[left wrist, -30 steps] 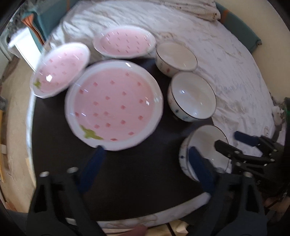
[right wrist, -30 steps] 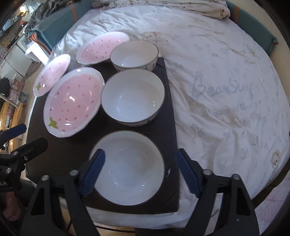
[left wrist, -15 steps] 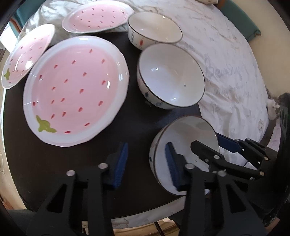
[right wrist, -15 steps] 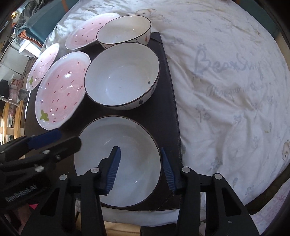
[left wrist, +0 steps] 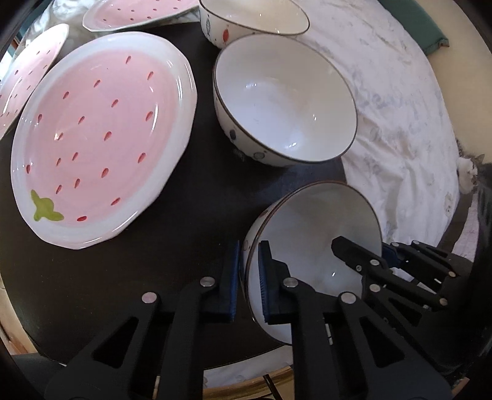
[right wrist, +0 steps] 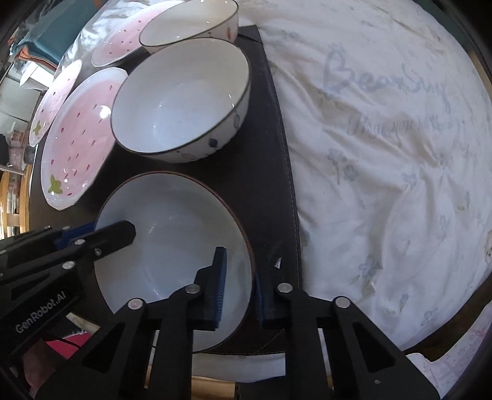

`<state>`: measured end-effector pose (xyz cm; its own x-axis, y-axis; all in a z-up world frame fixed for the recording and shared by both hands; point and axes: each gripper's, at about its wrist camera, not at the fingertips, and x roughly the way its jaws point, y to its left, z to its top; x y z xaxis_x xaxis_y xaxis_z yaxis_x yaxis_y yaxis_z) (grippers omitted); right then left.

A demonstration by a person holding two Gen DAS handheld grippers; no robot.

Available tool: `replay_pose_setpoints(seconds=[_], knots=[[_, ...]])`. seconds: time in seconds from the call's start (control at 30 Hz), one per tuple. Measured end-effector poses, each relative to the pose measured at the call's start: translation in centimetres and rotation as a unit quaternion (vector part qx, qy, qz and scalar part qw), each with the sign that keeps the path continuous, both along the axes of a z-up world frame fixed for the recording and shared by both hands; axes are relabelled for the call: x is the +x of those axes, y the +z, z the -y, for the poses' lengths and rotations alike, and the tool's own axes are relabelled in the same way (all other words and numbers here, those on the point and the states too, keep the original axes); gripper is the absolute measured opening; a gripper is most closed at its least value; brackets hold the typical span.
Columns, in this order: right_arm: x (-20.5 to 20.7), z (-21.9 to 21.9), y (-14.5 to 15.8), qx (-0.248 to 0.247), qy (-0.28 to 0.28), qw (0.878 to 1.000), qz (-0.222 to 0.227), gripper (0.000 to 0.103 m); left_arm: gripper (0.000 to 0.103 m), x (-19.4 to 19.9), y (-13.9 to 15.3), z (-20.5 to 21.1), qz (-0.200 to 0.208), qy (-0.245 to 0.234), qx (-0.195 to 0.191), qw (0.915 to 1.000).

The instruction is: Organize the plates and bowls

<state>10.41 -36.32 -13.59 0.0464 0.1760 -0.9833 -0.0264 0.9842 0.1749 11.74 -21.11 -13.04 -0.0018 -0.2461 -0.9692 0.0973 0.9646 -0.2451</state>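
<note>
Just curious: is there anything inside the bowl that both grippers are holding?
The near bowl looks empty: bare white inside, apart from one finger of each gripper hooked over its rim. The bottom nearest the cameras is partly hidden by the fingers.

The left gripper (left wrist: 248, 283) and right gripper (right wrist: 240, 286) reach in from opposite sides, each with its blue-padded fingers (left wrist: 265, 286) closed across one rim of the near white bowl (right wrist: 172, 234).

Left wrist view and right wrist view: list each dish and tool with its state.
Nearest white ceramic bowl: tilted, rim gripped by both tools.
Middle white bowl: upright, empty.
Far white bowl: upright.
Large pink strawberry plate: flat, empty.
Left tool: shut on rim.
Right tool: shut on rim.
</note>
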Motion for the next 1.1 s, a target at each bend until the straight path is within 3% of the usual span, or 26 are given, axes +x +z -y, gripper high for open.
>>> replay_pose_setpoints(seconds=[0.33,0.5,0.73,0.87,1.0,1.1], knots=[[-0.3,-0.5,-1.1,-0.008,0.008,1.000,-0.018,0.013,0.006,-0.7,-1.3,0.7,-0.012,-0.018,0.014,0.9997],[-0.3,0.2,-1.0,0.015,-0.003,1.000,-0.022,0.010,0.004,-0.8,-0.2,0.1,0.000,-0.012,0.016,0.9998],[-1.4,0.5,4.3,0.045,-0.006,0.997,0.059,0.008,0.004,0.2,5.2,-1.3,0.055,-0.022,0.003,0.9983],[-0.6,0.2,8.0,0.049,-0.008,0.992,0.114,0.008,0.004,1.9,8.8,-1.5,0.100,-0.035,0.016,0.9942],[2.8,-0.7,9.9,0.052,-0.013,0.989,0.138,0.008,0.004,4.7,10.5,-1.7,0.125,-0.034,0.026,0.9912],[6.0,-0.8,10.0,0.053,-0.015,0.989,0.139,0.008,0.004,6.8,10.2,-1.8,0.120,-0.023,0.027,0.9921]])
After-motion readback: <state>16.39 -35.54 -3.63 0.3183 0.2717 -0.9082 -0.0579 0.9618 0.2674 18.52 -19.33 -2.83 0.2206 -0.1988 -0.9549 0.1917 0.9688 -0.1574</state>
